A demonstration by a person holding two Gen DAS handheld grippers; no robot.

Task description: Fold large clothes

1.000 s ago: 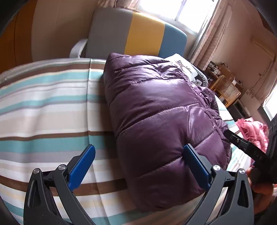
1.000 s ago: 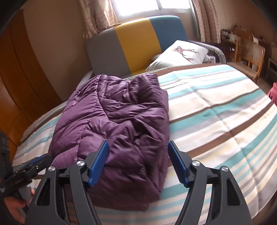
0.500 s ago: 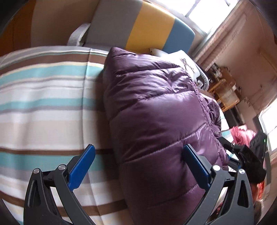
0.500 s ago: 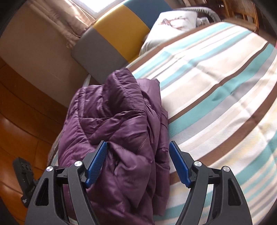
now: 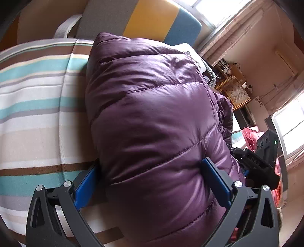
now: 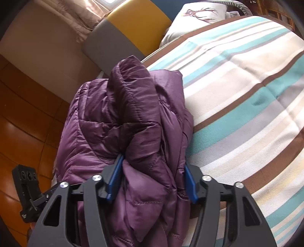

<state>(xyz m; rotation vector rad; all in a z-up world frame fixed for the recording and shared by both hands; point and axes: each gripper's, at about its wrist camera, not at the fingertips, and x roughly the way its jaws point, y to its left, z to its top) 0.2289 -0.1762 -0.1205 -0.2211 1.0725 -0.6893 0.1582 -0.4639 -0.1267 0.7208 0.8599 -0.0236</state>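
A folded purple puffer jacket [image 5: 152, 123] lies on a striped bed [image 5: 38, 117]. My left gripper [image 5: 152, 182] straddles its near end, blue pads wide apart with the bulky padding between them. In the right wrist view the jacket [image 6: 123, 123] is bunched up, and my right gripper [image 6: 152, 176] has its pads pressed into the jacket's folds on both sides. The right gripper also shows at the right edge of the left wrist view [image 5: 254, 163]. The left gripper's body shows at the lower left of the right wrist view [image 6: 28, 190].
A grey, yellow and blue headboard [image 5: 142, 20] and a white pillow [image 6: 199, 17] are at the bed's far end. A wicker chair [image 5: 235, 91] and pink cloth [image 5: 250, 136] stand right of the bed. Wooden floor [image 6: 22, 123] lies on the left.
Both grippers moved forward onto the jacket. The right gripper's jaws narrowed around the bunched fabric. The jacket's right side rose into a bunch.
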